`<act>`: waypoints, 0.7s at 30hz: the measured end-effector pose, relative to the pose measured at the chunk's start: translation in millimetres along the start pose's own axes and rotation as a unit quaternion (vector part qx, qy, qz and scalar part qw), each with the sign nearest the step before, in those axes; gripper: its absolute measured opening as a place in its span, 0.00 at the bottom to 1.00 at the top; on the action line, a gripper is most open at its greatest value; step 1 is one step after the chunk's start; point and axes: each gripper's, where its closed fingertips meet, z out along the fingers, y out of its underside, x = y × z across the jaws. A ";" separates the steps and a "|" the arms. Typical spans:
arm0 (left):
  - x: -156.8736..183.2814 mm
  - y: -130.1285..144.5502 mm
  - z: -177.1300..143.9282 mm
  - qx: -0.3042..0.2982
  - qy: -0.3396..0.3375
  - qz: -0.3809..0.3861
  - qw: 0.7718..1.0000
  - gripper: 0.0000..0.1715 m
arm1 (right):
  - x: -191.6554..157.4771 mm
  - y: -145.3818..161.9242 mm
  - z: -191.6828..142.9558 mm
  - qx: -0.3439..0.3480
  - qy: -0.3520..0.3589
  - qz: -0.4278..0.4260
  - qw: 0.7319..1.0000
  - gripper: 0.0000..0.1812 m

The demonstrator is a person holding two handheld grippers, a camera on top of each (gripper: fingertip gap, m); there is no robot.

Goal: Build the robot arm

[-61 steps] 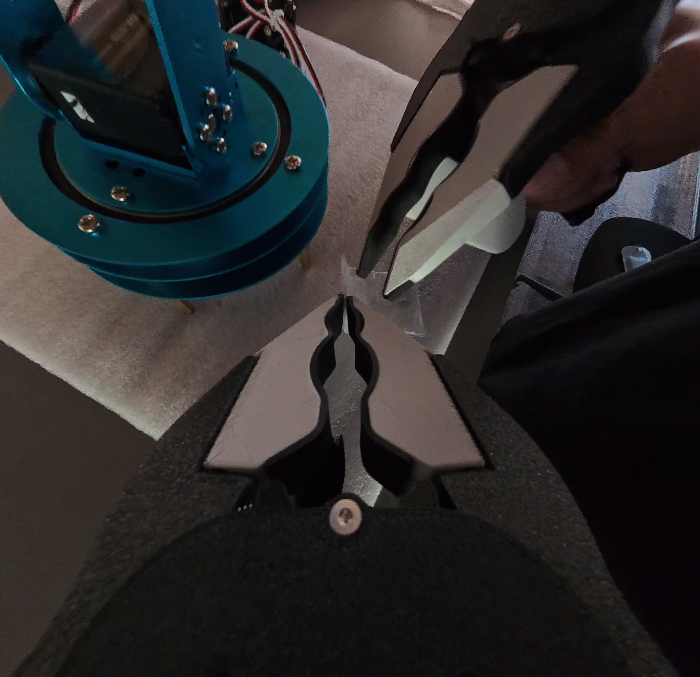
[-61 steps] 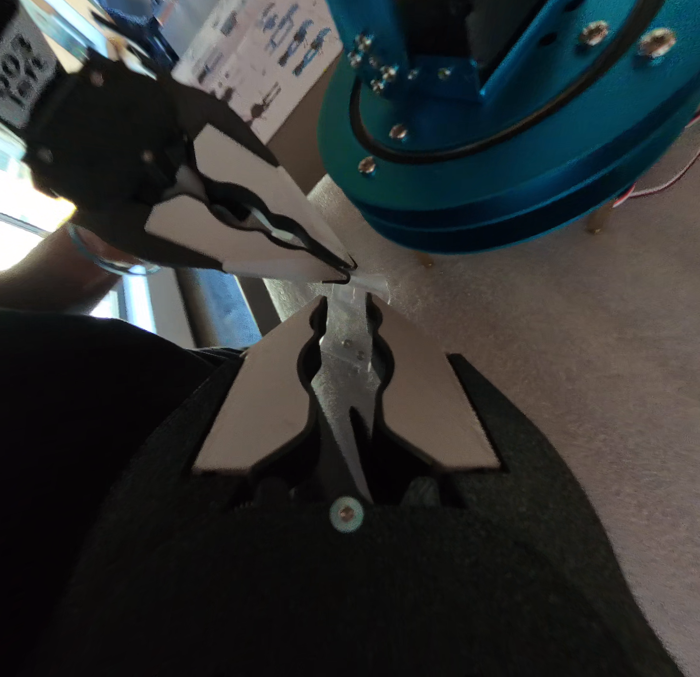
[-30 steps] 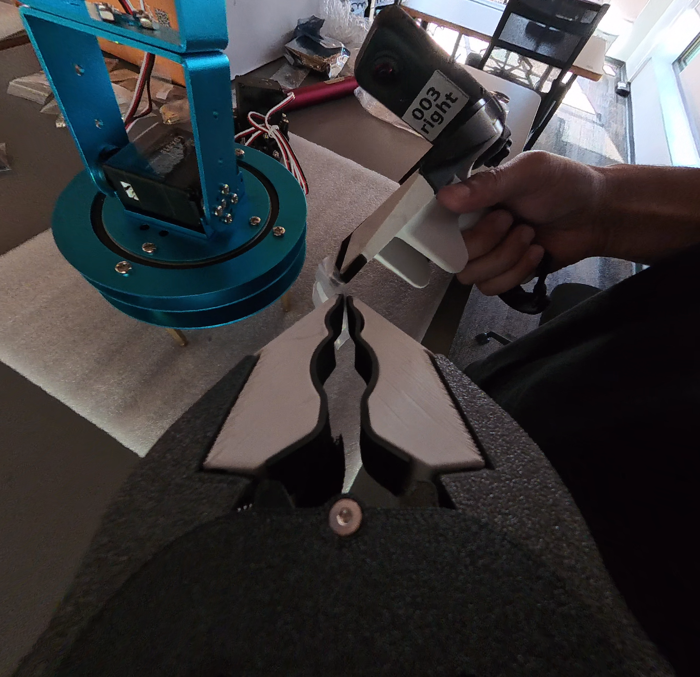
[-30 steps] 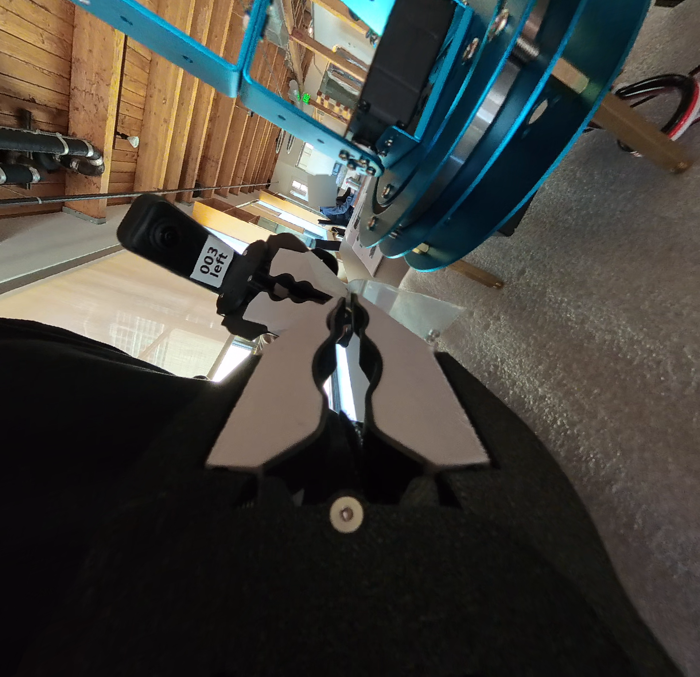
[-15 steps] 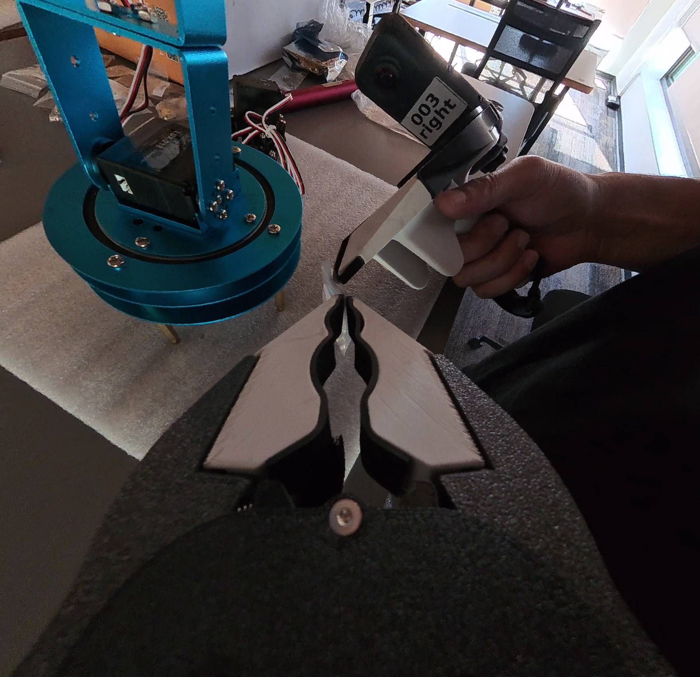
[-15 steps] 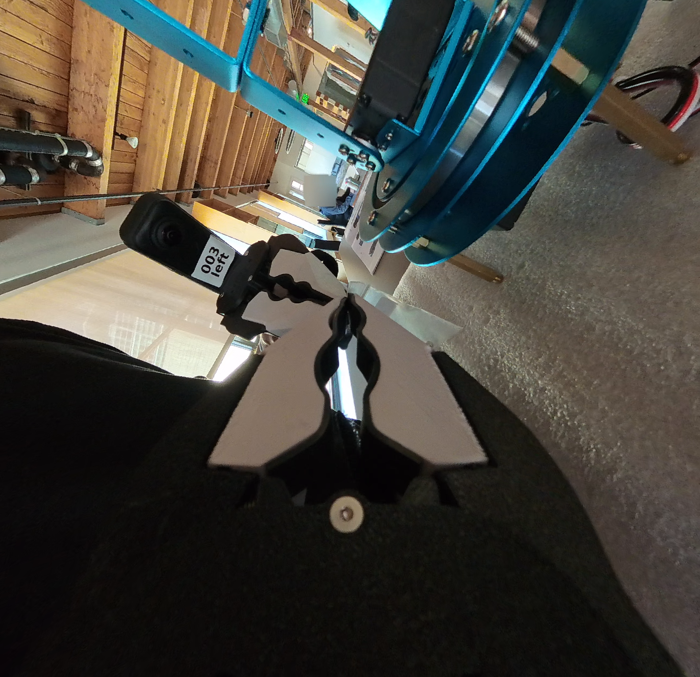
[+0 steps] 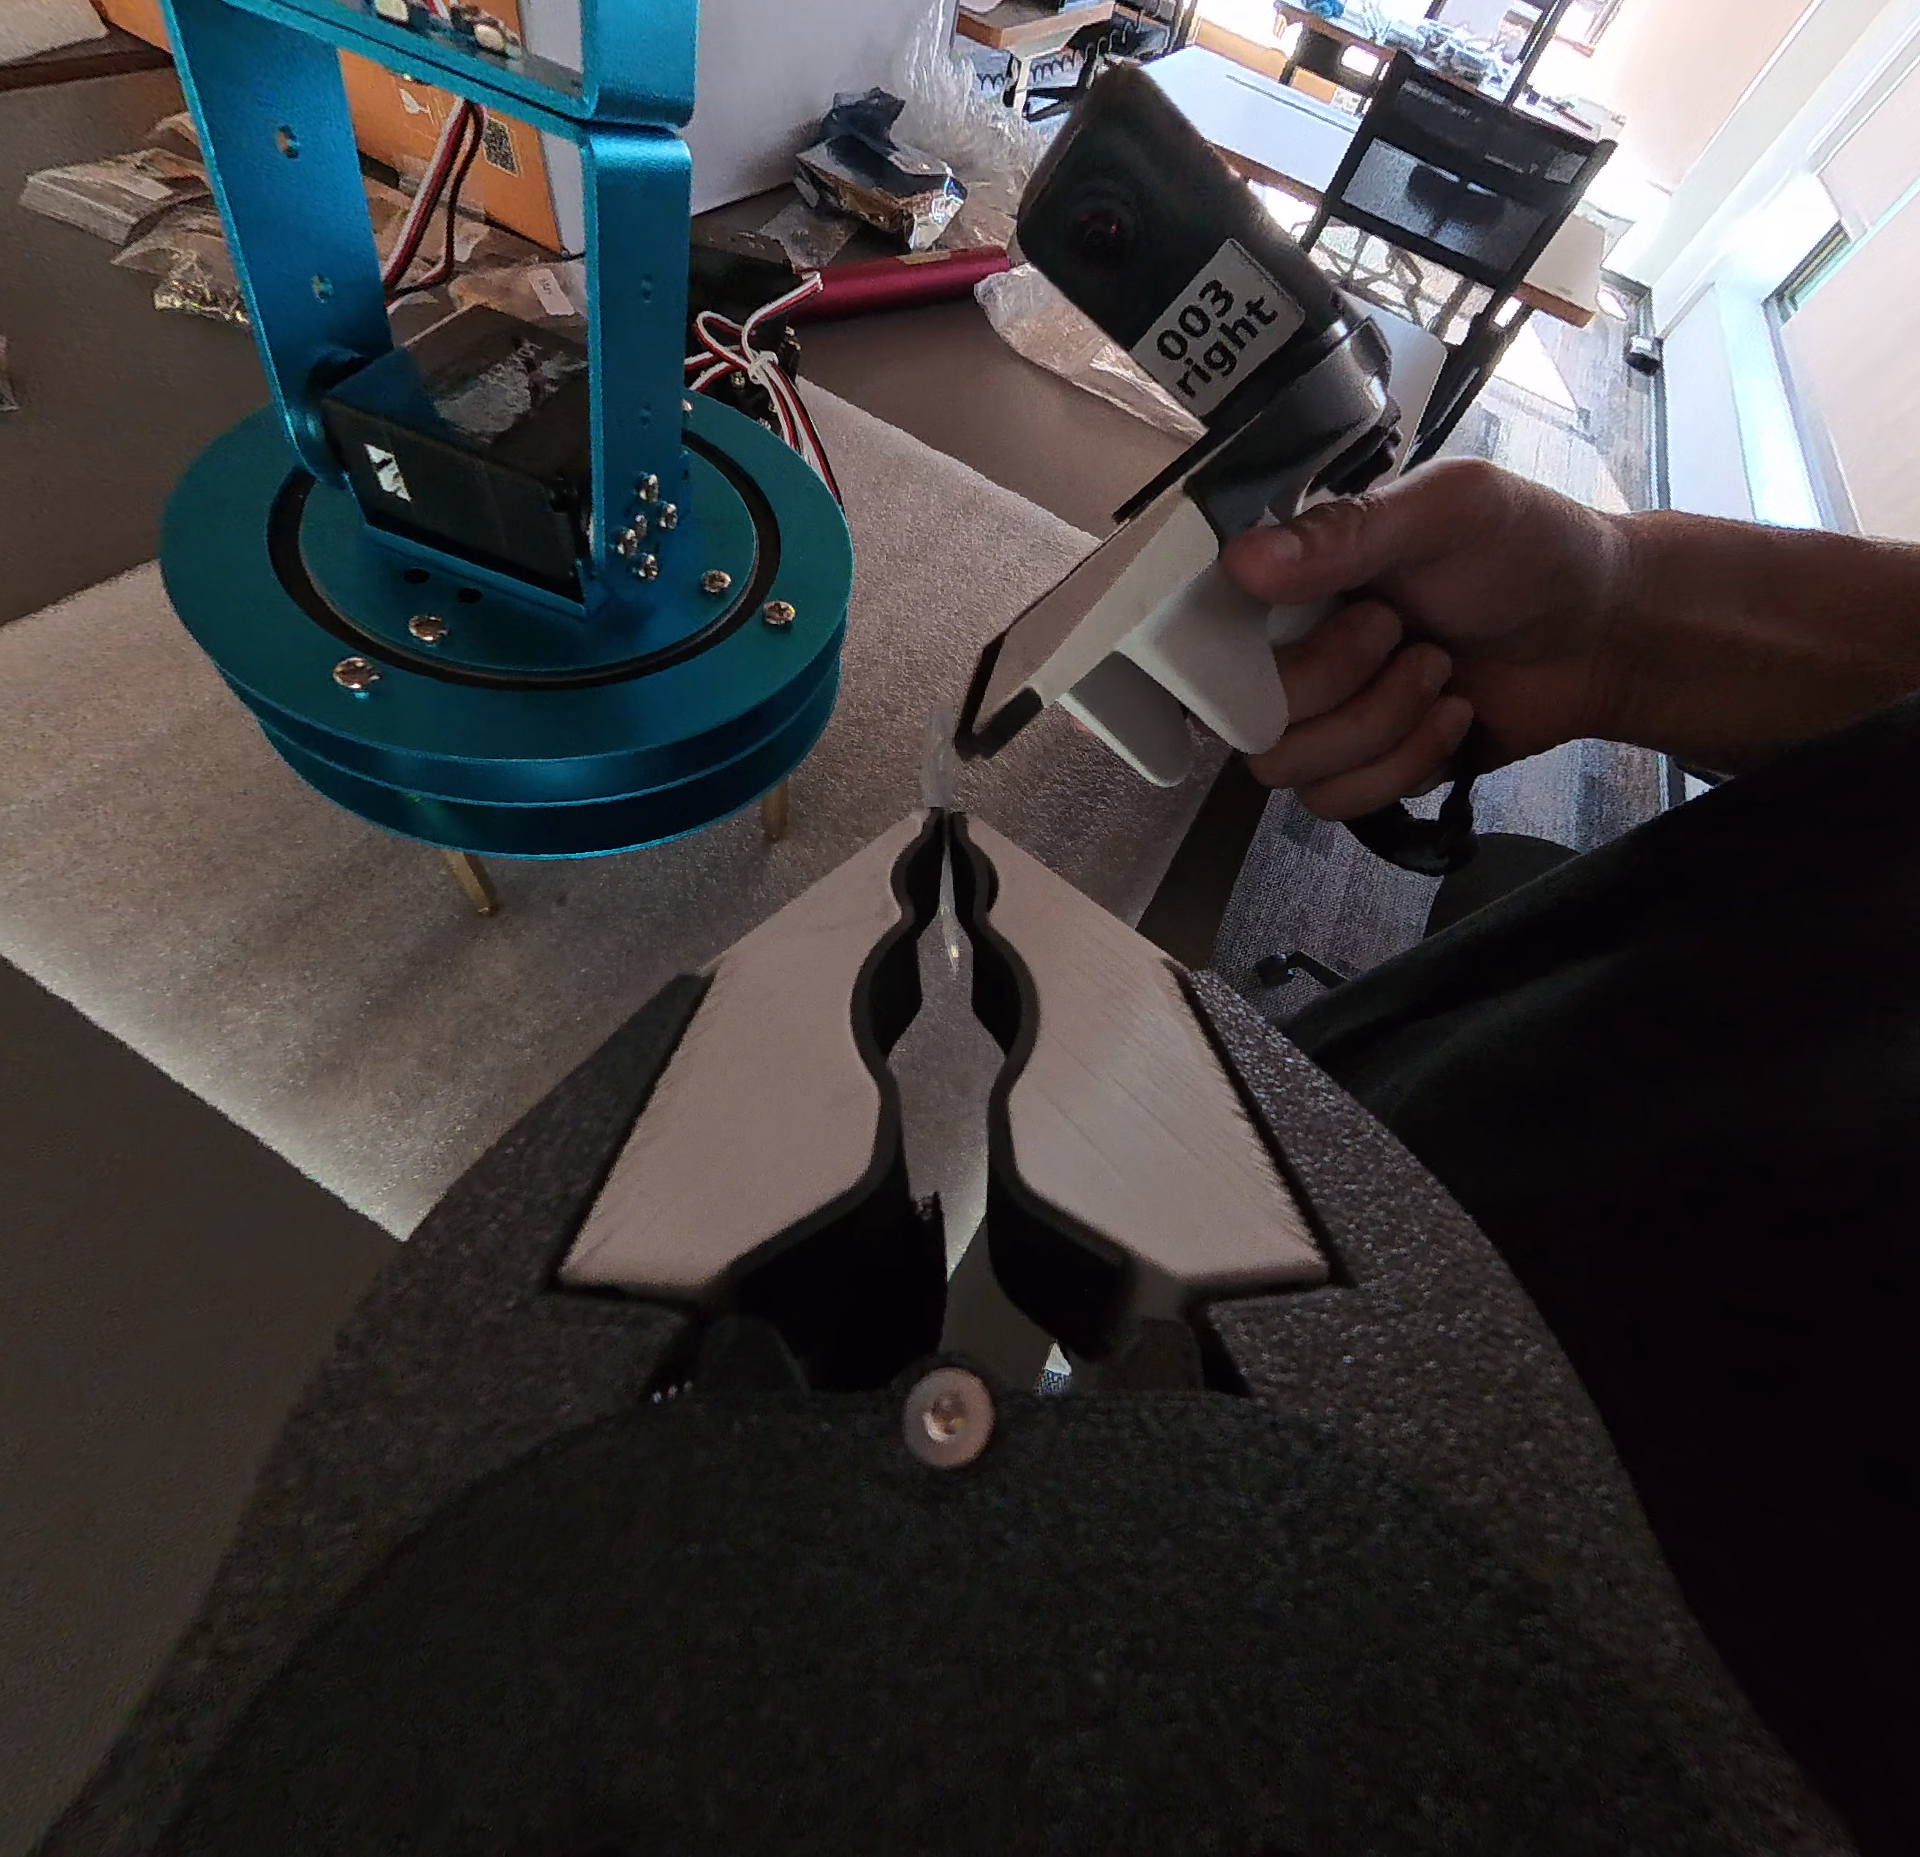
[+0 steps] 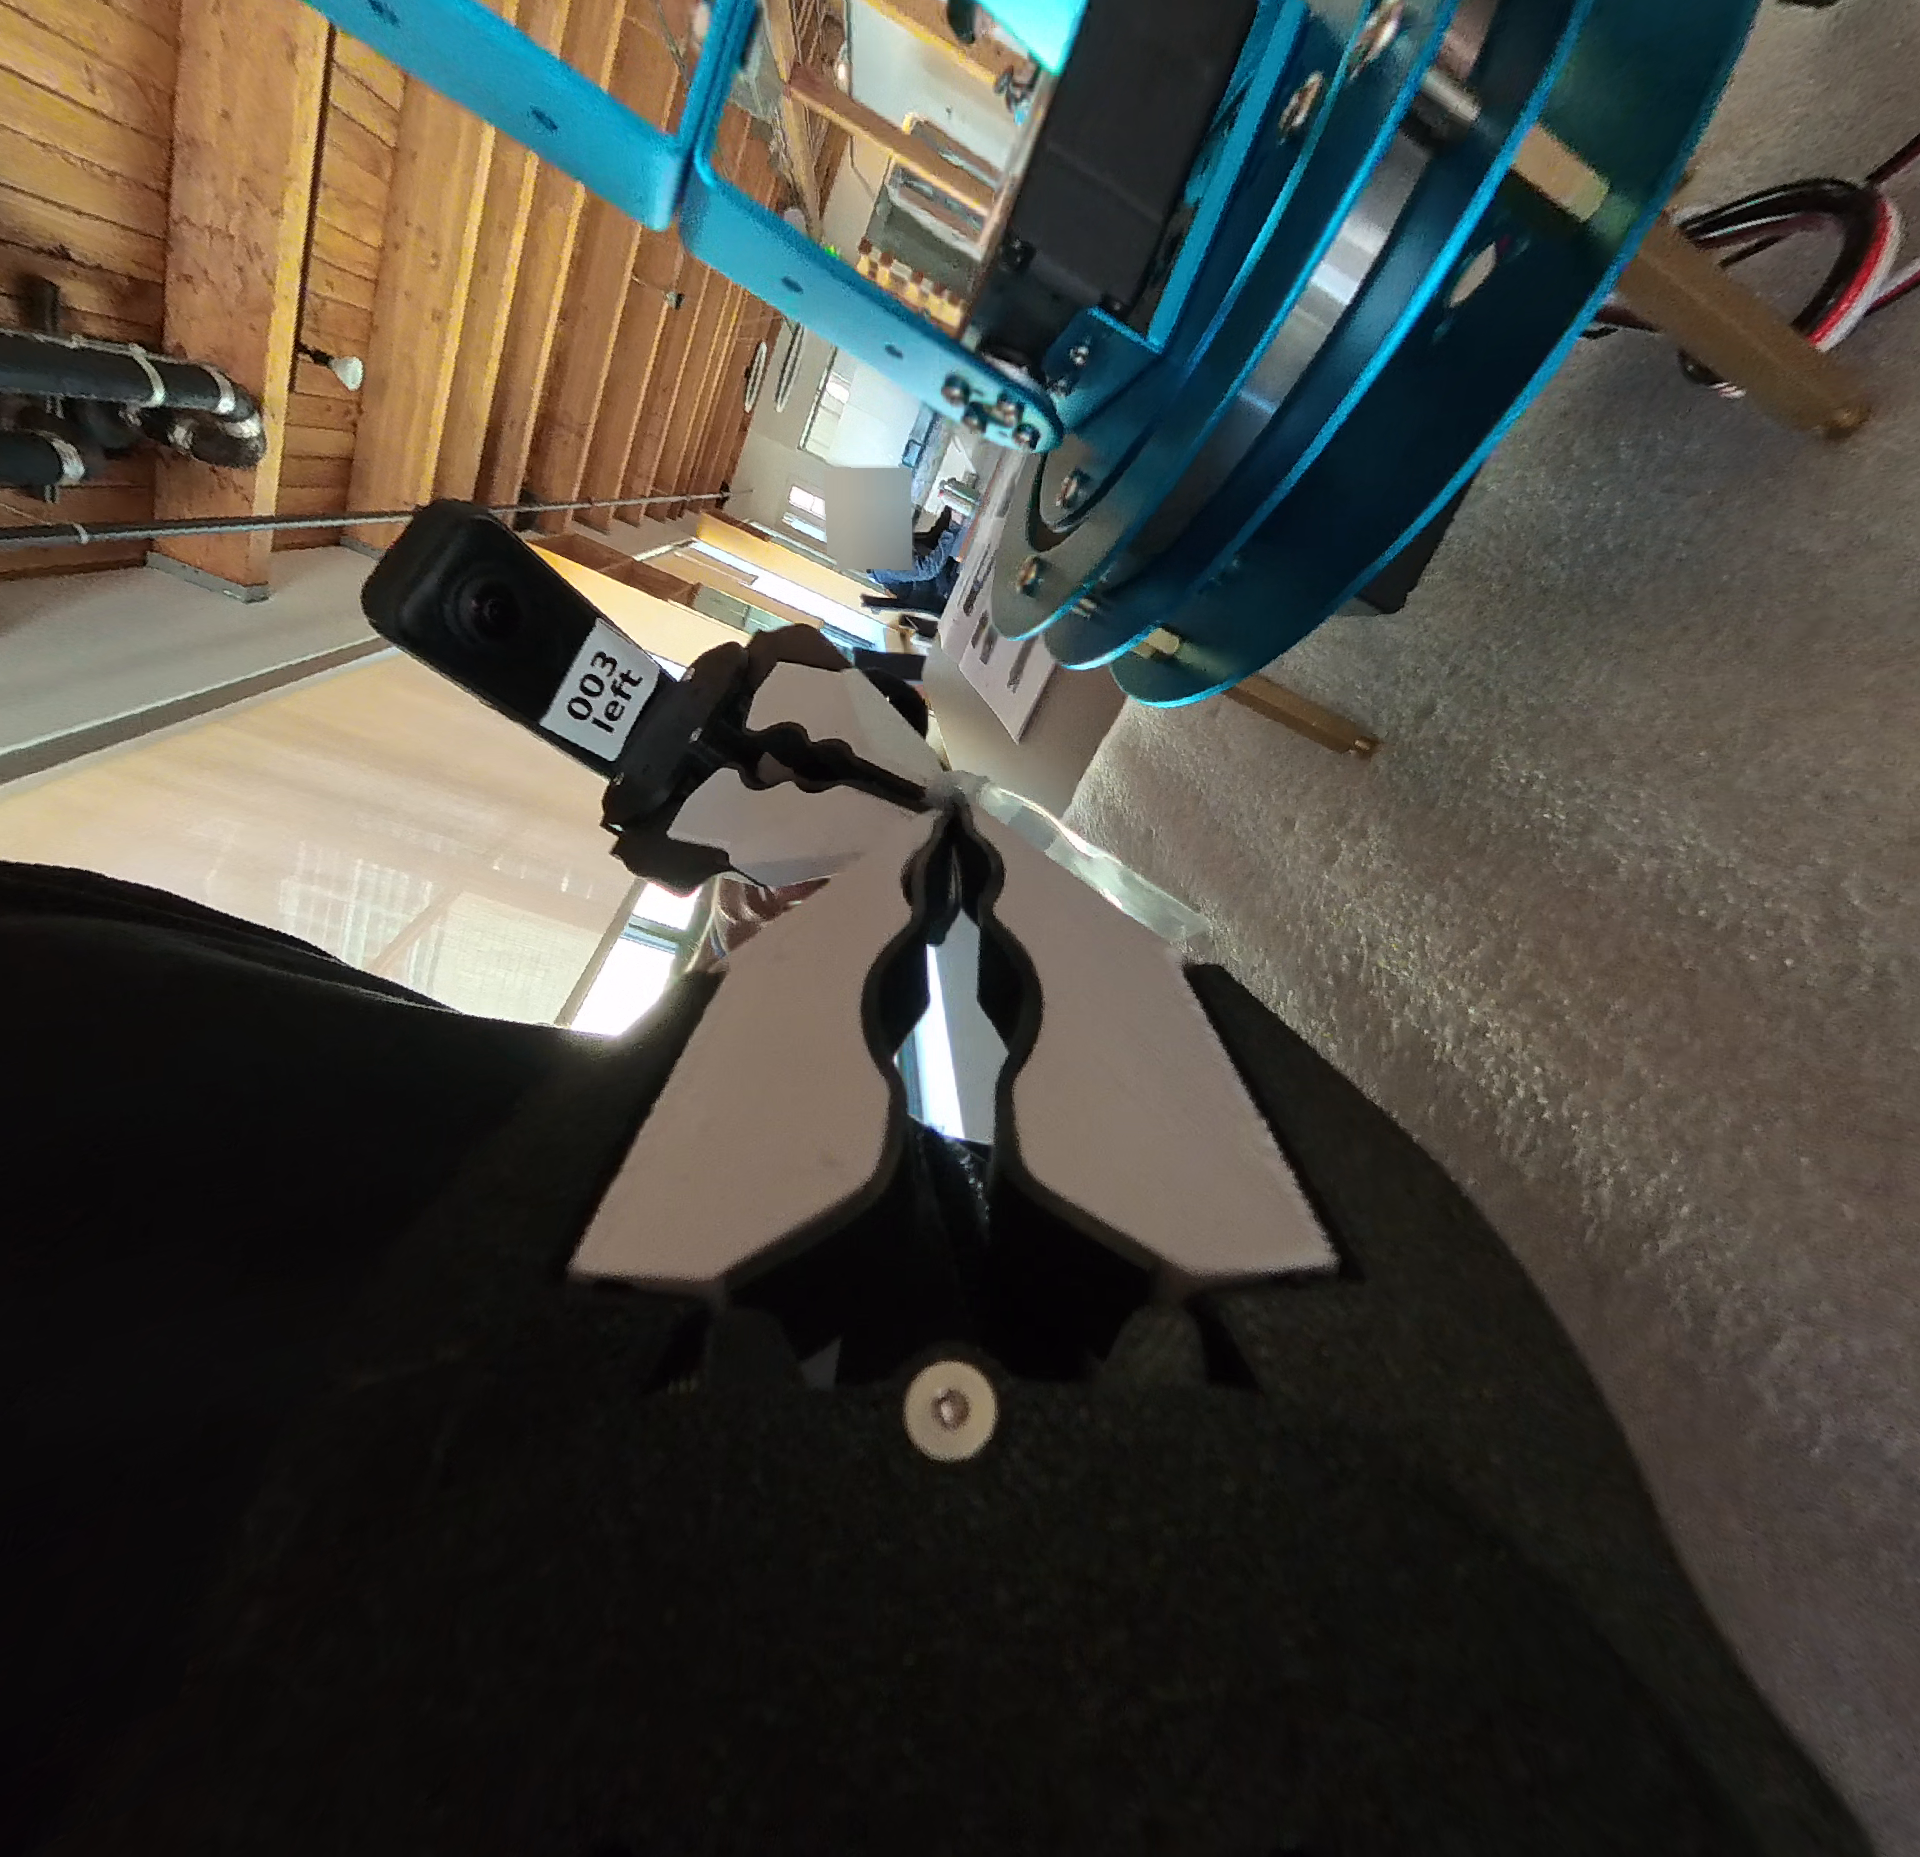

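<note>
Foam mat (image 7: 260,934), both claws pinching clear bag (image 8: 1081,862)

The left claw (image 7: 943,820) is pinched closed on a small clear plastic bag (image 7: 940,768), and the right claw (image 7: 971,737) — held in a person's hand (image 7: 1423,644) — grips the same bag just above it. To the left, a blue round base (image 7: 499,685) with an upright bracket stands on brass legs on a grey foam mat (image 7: 260,955) — the mat lies on the dark tabletop (image 7: 125,1184).

turntable base (image 7: 499,664) on foam mat (image 7: 208,934), perhaps centred
</note>
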 end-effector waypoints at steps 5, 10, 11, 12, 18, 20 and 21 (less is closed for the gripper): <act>4.8 -2.7 1.7 0.004 0.011 -0.001 1.000 0.00 | 0.0 4.2 6.5 -0.017 0.010 -0.004 1.000 0.07; 9.0 -5.8 2.3 0.005 0.013 0.013 1.000 0.00 | -3.9 1.6 8.3 -0.009 -0.010 0.006 1.000 0.07; 9.6 -6.0 2.2 0.005 0.014 0.013 1.000 0.00 | -4.7 1.8 8.1 -0.009 -0.014 0.006 1.000 0.07; 10.0 -5.7 2.2 0.004 0.015 0.013 1.000 0.00 | -5.0 1.9 7.9 -0.009 -0.015 0.005 1.000 0.06; 13.0 -11.7 0.1 0.030 0.041 -0.031 0.998 0.00 | -12.5 -0.1 5.5 0.002 -0.048 0.010 0.999 0.05; 14.7 -16.4 -2.0 0.048 0.057 -0.055 0.996 0.00 | -17.6 -1.9 4.5 0.007 -0.066 0.013 0.998 0.05; 15.4 -18.1 -3.0 0.055 0.065 -0.066 0.994 0.00 | -19.5 -2.2 4.4 0.008 -0.072 0.013 0.997 0.05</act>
